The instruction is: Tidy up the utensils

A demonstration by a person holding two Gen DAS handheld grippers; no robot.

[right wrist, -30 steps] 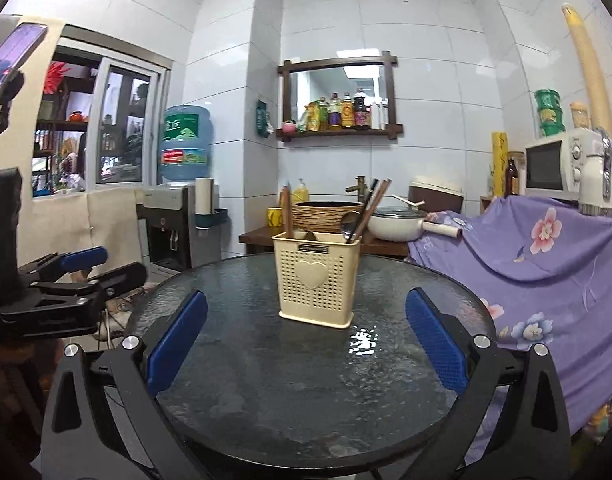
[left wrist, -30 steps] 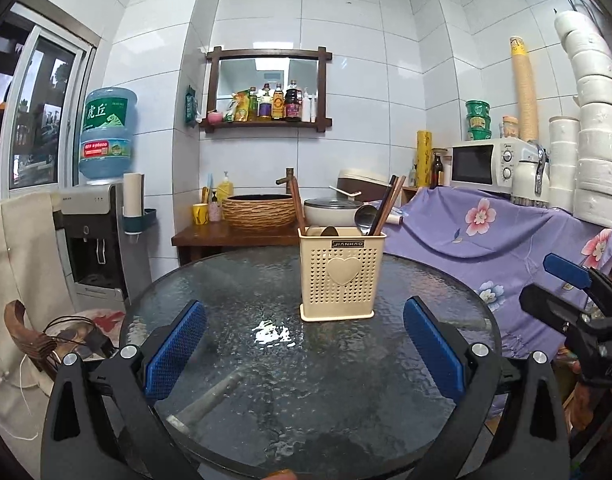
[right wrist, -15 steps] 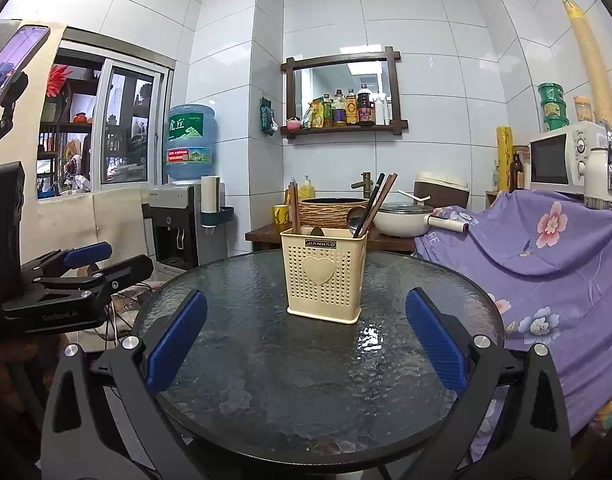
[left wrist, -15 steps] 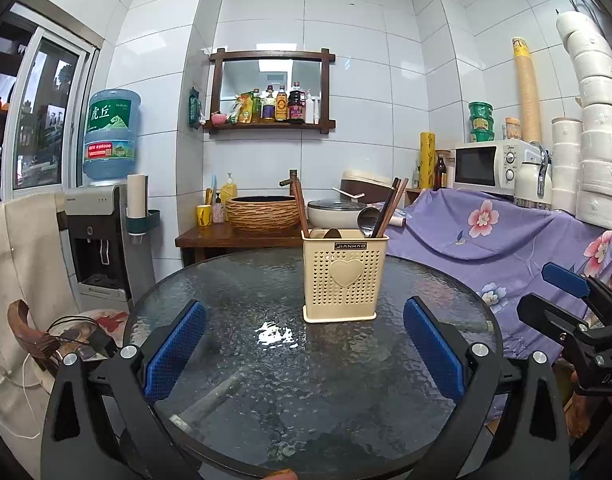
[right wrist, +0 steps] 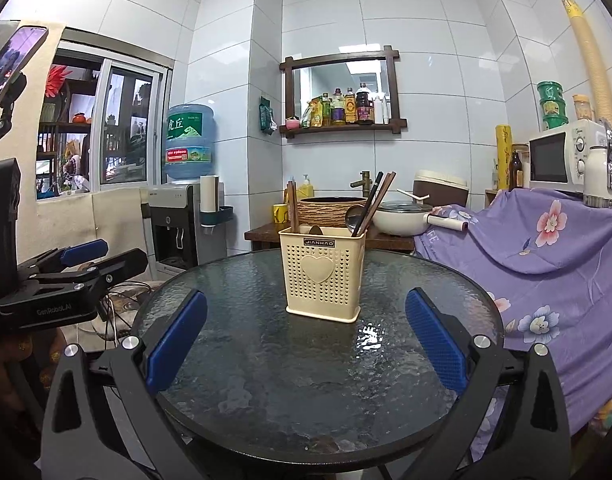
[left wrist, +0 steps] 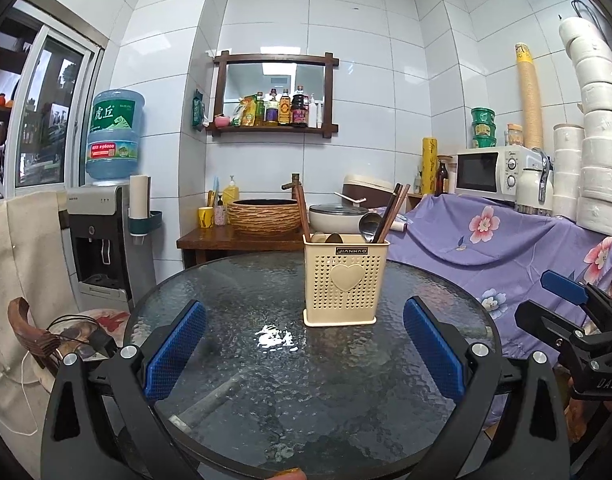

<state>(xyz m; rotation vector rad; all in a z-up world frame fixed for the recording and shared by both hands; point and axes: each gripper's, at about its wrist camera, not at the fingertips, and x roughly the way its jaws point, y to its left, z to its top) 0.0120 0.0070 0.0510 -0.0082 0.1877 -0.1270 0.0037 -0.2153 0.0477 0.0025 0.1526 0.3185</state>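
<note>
A cream perforated utensil holder [left wrist: 345, 280] with a heart on its front stands upright on the round glass table [left wrist: 266, 380]. It shows in the right wrist view [right wrist: 322, 276] too. Brown chopsticks [left wrist: 392, 212] and a metal spoon [left wrist: 369, 224] stick out of it; more chopsticks [right wrist: 292, 206] lean at its left. My left gripper [left wrist: 304, 348] is open and empty, held back at the table's near edge. My right gripper [right wrist: 306, 340] is also open and empty, level with it. Each gripper appears at the side of the other's view.
A purple floral cloth [left wrist: 486, 240] covers the counter at right, with a microwave [left wrist: 494, 172] on it. A wooden side table [left wrist: 234, 238] behind holds a wicker basin and a pot. A water dispenser [left wrist: 102, 236] stands at left.
Both grippers have drawn back and tilted up slightly, so the holder sits a little farther and lower in both views. Both stay open and empty.
</note>
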